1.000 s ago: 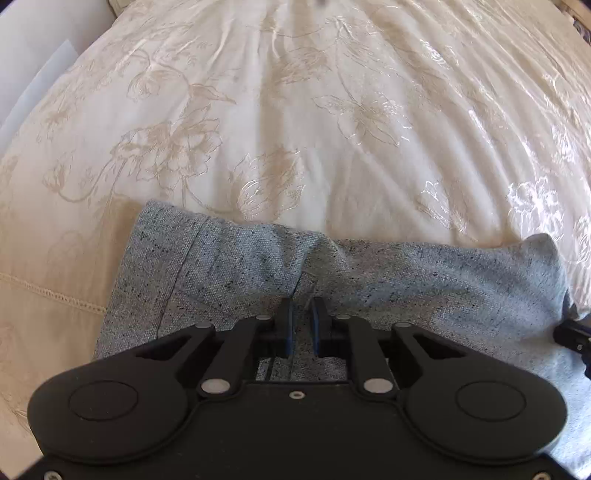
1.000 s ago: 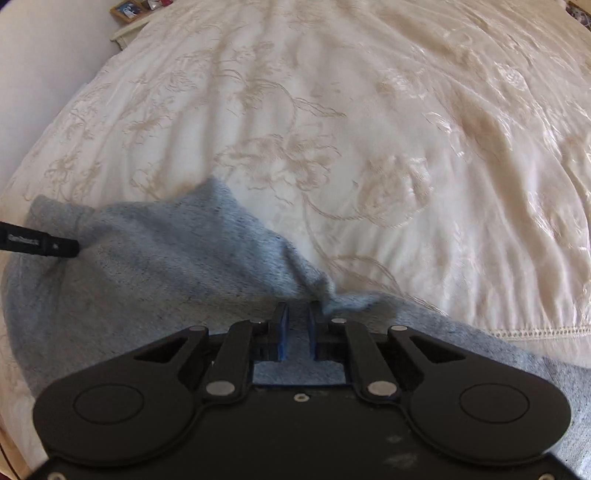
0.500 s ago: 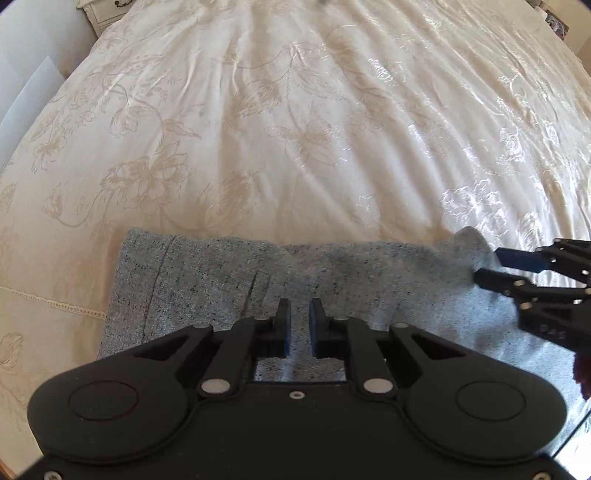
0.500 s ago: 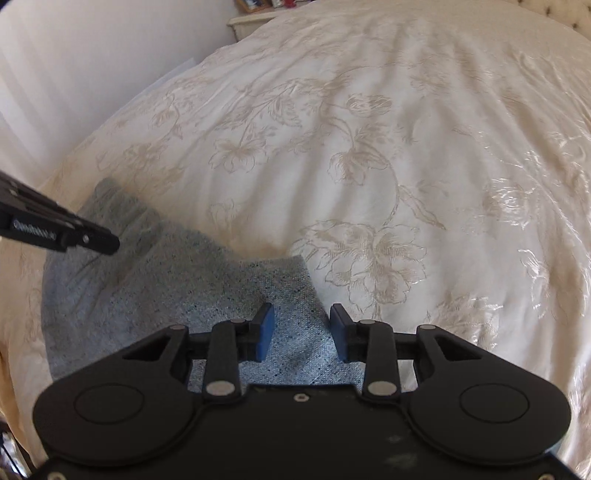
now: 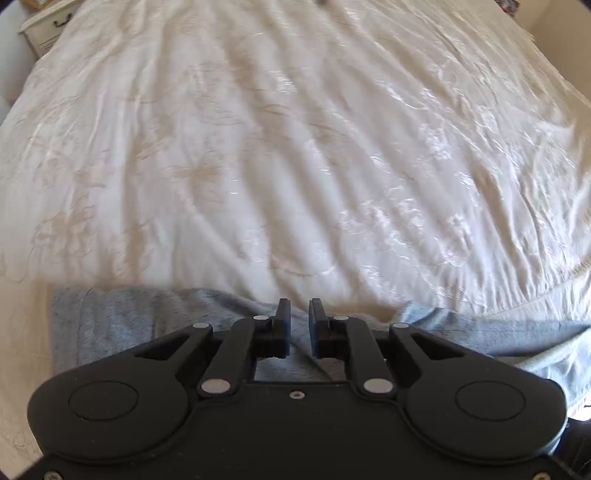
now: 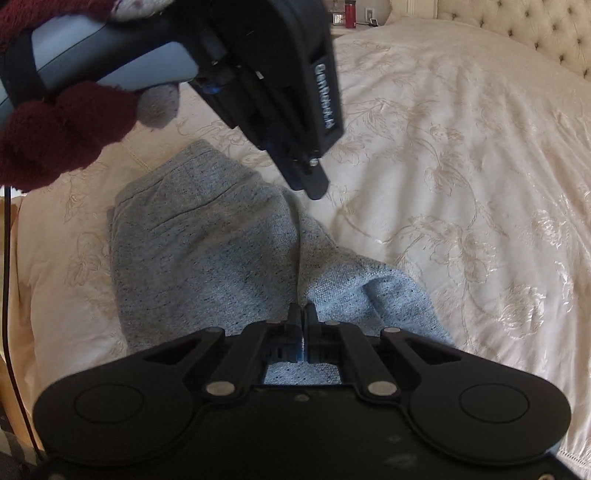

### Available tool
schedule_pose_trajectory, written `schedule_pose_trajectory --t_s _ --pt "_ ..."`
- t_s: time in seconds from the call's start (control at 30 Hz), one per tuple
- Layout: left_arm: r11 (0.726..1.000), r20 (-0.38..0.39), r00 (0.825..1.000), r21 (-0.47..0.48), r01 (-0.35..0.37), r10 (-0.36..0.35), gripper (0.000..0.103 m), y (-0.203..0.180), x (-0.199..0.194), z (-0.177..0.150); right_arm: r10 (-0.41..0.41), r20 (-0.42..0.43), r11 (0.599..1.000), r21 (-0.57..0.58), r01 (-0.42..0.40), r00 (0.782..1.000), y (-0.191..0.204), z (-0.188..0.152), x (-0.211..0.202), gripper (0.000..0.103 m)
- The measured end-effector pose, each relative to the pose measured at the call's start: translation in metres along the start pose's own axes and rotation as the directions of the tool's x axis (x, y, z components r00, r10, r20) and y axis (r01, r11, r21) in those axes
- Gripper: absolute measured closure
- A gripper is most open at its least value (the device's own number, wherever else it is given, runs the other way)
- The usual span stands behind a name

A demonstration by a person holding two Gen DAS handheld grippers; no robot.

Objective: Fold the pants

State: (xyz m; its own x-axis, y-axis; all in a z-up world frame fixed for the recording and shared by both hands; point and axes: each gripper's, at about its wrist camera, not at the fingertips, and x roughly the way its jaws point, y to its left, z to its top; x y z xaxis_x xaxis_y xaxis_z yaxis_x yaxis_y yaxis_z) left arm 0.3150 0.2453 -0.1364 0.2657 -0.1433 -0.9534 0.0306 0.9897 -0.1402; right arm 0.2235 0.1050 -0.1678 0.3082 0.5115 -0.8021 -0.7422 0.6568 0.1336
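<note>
Grey speckled pants (image 6: 207,258) lie bunched on a cream floral bedspread (image 6: 461,184). My right gripper (image 6: 303,317) is shut, and a ridge of the pants' fabric runs up into its fingertips. In the left wrist view the pants (image 5: 110,325) show only as a strip along the bottom. My left gripper (image 5: 299,321) hangs above them, its jaws a narrow gap apart with nothing between. The right wrist view shows the left gripper (image 6: 314,181) from the side over the pants, held by a hand in a dark red sleeve (image 6: 55,136).
The bedspread (image 5: 295,147) stretches far ahead. A white nightstand (image 5: 44,29) stands at the far left corner. A tufted headboard (image 6: 517,33) and a red bottle (image 6: 350,14) are at the back. A black cable (image 6: 11,332) hangs at the left edge.
The left gripper has risen, so the pants sank low in its view. The right gripper opened wide, then closed on a fold and rolled. The pants went from flat to bunched.
</note>
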Motion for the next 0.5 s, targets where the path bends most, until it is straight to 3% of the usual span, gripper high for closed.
schedule_pose_trajectory --t_s 0.1,0.17,0.23,0.37,0.5 --pt "0.995 -0.021 0.999 0.092 0.049 -0.047 0.082 -0.028 0.007 0.004 -0.004 0.002 1.0 0.012 0.004 1.0 -0.006 0.001 0.004 0.1" --pt "0.991 0.021 1.0 0.135 -0.006 0.003 0.082 -0.041 0.006 0.007 -0.034 0.024 0.999 0.014 0.033 0.999 -0.01 0.005 0.004 0.1" --pt "0.995 0.052 0.998 0.099 -0.024 0.019 0.082 -0.04 0.003 0.009 -0.095 0.049 0.995 0.026 0.094 0.994 -0.019 0.01 0.005 0.1" --pt "0.999 0.066 0.997 -0.044 -0.027 0.03 0.082 -0.016 -0.001 0.008 -0.19 0.109 0.978 0.102 0.179 0.976 -0.046 0.02 0.0 0.083" --pt "0.997 0.078 0.996 -0.067 -0.026 0.031 0.082 -0.006 -0.004 -0.007 -0.168 0.099 0.966 0.216 0.144 0.981 -0.062 0.004 -0.02 0.083"
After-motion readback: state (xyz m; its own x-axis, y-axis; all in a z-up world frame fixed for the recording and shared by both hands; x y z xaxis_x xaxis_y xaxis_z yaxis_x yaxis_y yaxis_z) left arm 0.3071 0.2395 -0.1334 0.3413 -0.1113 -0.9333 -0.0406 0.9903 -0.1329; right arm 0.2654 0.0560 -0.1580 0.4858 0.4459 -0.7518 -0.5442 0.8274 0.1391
